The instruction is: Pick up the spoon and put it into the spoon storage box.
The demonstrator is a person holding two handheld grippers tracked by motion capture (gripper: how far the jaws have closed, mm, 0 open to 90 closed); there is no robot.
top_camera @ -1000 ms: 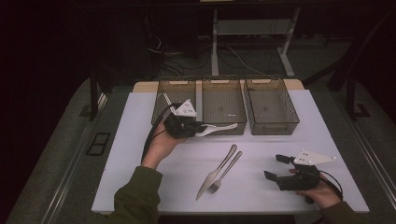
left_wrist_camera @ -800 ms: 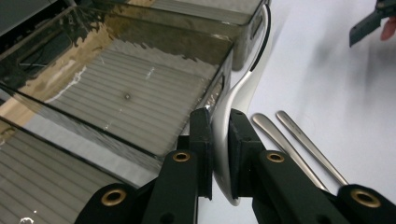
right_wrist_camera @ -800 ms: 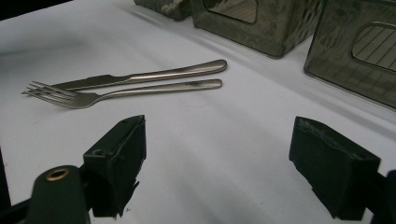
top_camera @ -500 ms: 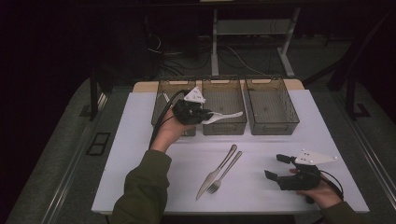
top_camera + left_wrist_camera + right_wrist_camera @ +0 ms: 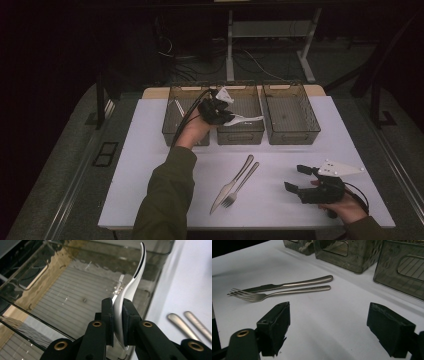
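My left gripper (image 5: pixel 226 119) is shut on a white plastic spoon (image 5: pixel 245 120) and holds it over the middle bin (image 5: pixel 241 134) of three smoky clear bins. In the left gripper view the spoon (image 5: pixel 130 287) stands edge-on between the pads, its handle reaching out above the bin's ribbed floor (image 5: pixel 75 300). A metal knife (image 5: pixel 231 183) and fork (image 5: pixel 241 184) lie side by side on the white table near the front. My right gripper (image 5: pixel 296 178) rests open at the front right, jaws wide apart, with the fork (image 5: pixel 279 294) and knife (image 5: pixel 287 285) ahead of it.
The left bin (image 5: pixel 175 120) and right bin (image 5: pixel 291 114) flank the middle one at the table's back. A black cable (image 5: pixel 186 120) trails from the left gripper over the left bin. The white table surface (image 5: pixel 150 165) ends at dark floor all round.
My left gripper has carried the spoon away from the table's left middle, up and to the right, over the middle bin. The right gripper has stayed still.
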